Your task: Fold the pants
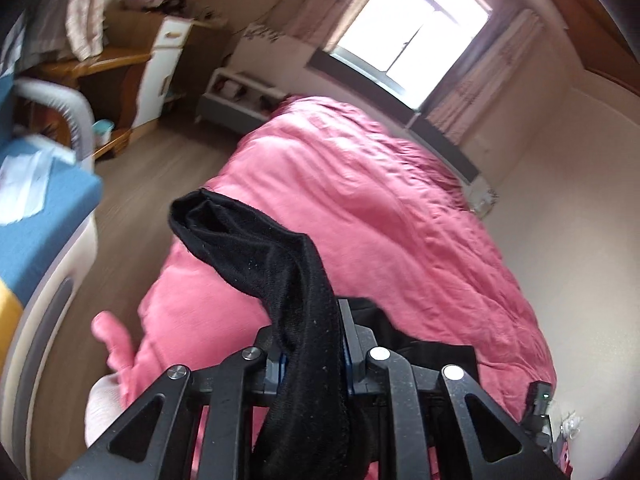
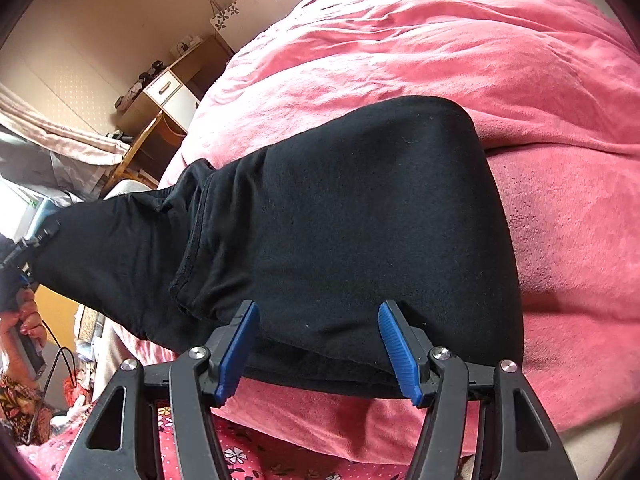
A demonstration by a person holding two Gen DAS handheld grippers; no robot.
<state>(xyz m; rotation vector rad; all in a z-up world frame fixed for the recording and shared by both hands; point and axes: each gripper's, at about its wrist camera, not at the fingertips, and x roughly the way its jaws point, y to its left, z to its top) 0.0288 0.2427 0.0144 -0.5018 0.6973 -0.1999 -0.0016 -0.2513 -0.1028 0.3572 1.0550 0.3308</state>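
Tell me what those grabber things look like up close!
Both are black metal with round silver bolts and triangle-shaped holes. The right gripper has bumpy bright blue pads on its fingers. The left gripper shows only thin slivers of blue. A black cable hangs beside a patterned sleeve.

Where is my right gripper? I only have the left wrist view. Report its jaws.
Observer: The right gripper is open. Its blue pads stand apart over the near edge of the pants and pinch nothing.
Operator: Now describe how the rest of the cloth lies.
Observer: Most of it lies flat in layers on the pink blanket. One end rises off the bed toward the left gripper, which a hand holds at the far left.
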